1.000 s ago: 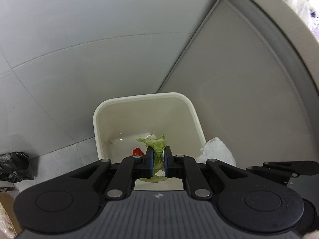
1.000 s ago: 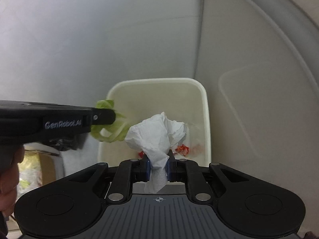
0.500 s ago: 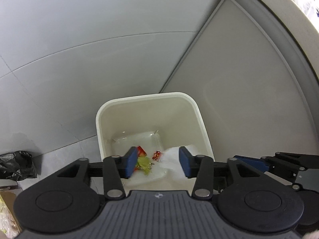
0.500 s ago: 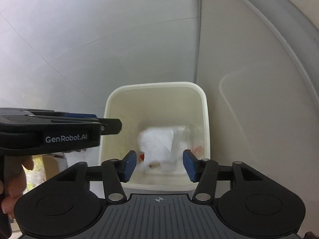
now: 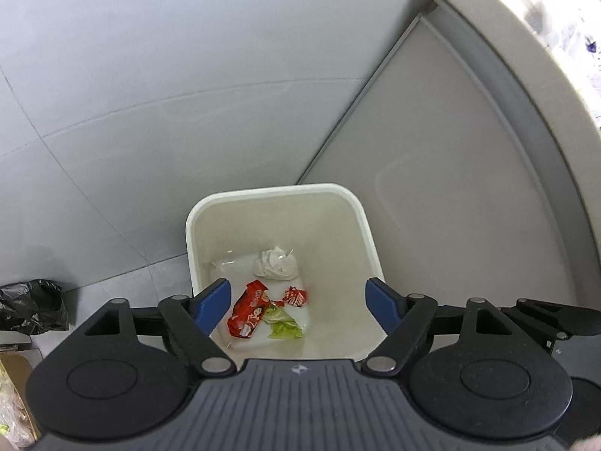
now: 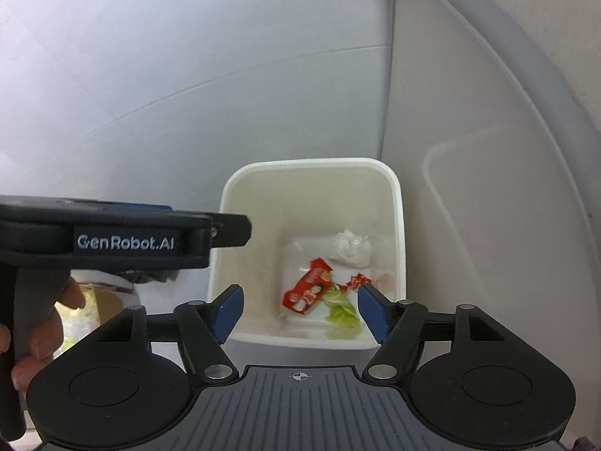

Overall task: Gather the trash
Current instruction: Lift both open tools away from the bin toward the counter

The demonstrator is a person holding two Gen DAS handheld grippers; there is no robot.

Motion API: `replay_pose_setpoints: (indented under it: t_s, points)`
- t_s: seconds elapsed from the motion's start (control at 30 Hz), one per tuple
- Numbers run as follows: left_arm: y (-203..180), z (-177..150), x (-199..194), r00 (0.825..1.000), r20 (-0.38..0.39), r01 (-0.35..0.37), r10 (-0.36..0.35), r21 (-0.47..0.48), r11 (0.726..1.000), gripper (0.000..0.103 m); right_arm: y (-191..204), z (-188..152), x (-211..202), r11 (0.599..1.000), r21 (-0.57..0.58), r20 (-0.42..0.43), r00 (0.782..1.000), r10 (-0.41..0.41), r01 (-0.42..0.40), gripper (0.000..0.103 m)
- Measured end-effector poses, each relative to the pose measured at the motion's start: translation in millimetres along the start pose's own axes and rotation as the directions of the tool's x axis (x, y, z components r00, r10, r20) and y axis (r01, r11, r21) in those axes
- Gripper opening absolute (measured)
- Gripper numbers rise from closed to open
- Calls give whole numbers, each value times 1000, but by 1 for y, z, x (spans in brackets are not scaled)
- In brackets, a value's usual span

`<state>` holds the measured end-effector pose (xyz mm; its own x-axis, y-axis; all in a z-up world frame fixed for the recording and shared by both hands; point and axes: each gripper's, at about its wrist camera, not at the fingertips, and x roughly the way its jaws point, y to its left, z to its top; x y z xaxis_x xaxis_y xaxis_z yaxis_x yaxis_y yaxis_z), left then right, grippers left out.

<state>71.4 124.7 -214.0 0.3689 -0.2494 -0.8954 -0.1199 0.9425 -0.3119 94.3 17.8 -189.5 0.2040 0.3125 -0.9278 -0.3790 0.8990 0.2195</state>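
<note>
A cream square bin [image 5: 276, 191] [image 6: 311, 162] stands on the grey floor below both grippers. On its bottom lie a crumpled white tissue [image 5: 276, 263] [image 6: 351, 250], a red snack wrapper [image 5: 248, 310] [image 6: 308, 289], a small red wrapper scrap [image 5: 295, 296] [image 6: 355, 282] and a green lettuce leaf [image 5: 283, 325] [image 6: 342, 315]. My left gripper [image 5: 298, 302] hovers above the bin, its jaws opening, with nothing between the blue pads. My right gripper [image 6: 300, 310] hangs above the bin too, jaws opening and empty. The left gripper's body [image 6: 124, 238] shows at the left of the right wrist view.
A grey cabinet panel [image 5: 450, 195] rises right beside the bin, under a pale counter edge [image 5: 526, 60]. A black plastic bag [image 5: 30, 306] lies on the floor to the left. A person's fingers [image 6: 41, 332] hold the left gripper's handle.
Both grippers opened and rose a little. The lettuce dropped from the left one and the tissue from the right one; both now lie in the bin.
</note>
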Motion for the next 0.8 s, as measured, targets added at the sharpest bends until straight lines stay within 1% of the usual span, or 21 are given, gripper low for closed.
replay_pose_setpoints:
  t_s: [0.1, 0.17, 0.23, 0.37, 0.53, 0.6, 0.73, 0.8]
  points:
    - [-5, 2, -11, 1000, 14, 3, -3, 16, 1000, 83, 3, 0, -11, 1000, -15, 10, 1000, 9, -9, 74]
    - [-6, 3, -20, 1000, 28, 4, -5, 25, 1000, 88, 5, 1, -19, 1000, -20, 14, 1000, 17, -17, 75]
    - [-9, 4, -21, 999, 41, 3, -4, 25, 1000, 93, 5, 2, -29, 999, -31, 23, 999, 27, -26, 76]
    - [-14, 6, -39, 999, 52, 5, -6, 29, 1000, 96, 9, 2, -53, 998, -57, 63, 997, 38, -35, 80]
    - [-23, 6, -62, 997, 75, -9, 7, 33, 999, 98, 13, 3, -86, 993, -107, 105, 993, 52, -41, 82]
    - [-25, 5, -61, 996, 88, -16, 12, 42, 999, 99, 15, 5, -102, 991, -130, 124, 991, 55, -39, 83]
    - [-35, 8, -81, 993, 112, -29, 24, 48, 998, 100, 10, 4, -132, 988, -145, 160, 985, 68, -45, 85]
    - [-39, 10, -87, 992, 124, -29, 24, 42, 999, 101, 3, 4, -149, 990, -140, 184, 981, 61, -36, 85]
